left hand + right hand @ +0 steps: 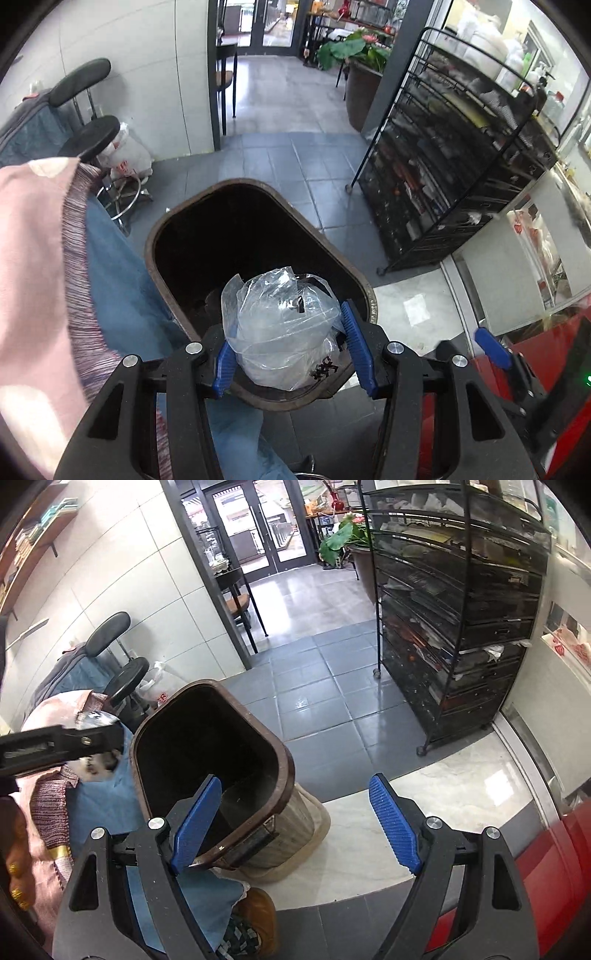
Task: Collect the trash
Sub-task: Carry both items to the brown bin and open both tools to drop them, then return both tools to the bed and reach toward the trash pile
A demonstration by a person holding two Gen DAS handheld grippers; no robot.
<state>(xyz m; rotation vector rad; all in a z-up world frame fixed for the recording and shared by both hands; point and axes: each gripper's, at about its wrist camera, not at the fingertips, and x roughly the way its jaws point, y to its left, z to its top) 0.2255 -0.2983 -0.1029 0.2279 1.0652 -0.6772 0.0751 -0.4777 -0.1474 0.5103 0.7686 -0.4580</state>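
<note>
My left gripper point(291, 343) is shut on a crumpled clear plastic bag point(280, 328) and holds it over the near rim of an open brown trash bin point(192, 206). In the right wrist view the same bin point(288, 764) stands on the floor, dark inside. My right gripper point(295, 823) is open and empty beside the bin's near right rim. The left gripper point(88, 738) shows there at the left with the bag partly hidden behind it. The right gripper's blue pad point(493, 349) shows at the right in the left wrist view.
A black wire shelf rack point(454, 155) on casters stands to the right. A black stool point(92, 136) and a white plastic bag point(125, 155) are at the left by the wall. A red object point(554, 867) lies at the lower right. The person's legs point(103, 805) are left of the bin.
</note>
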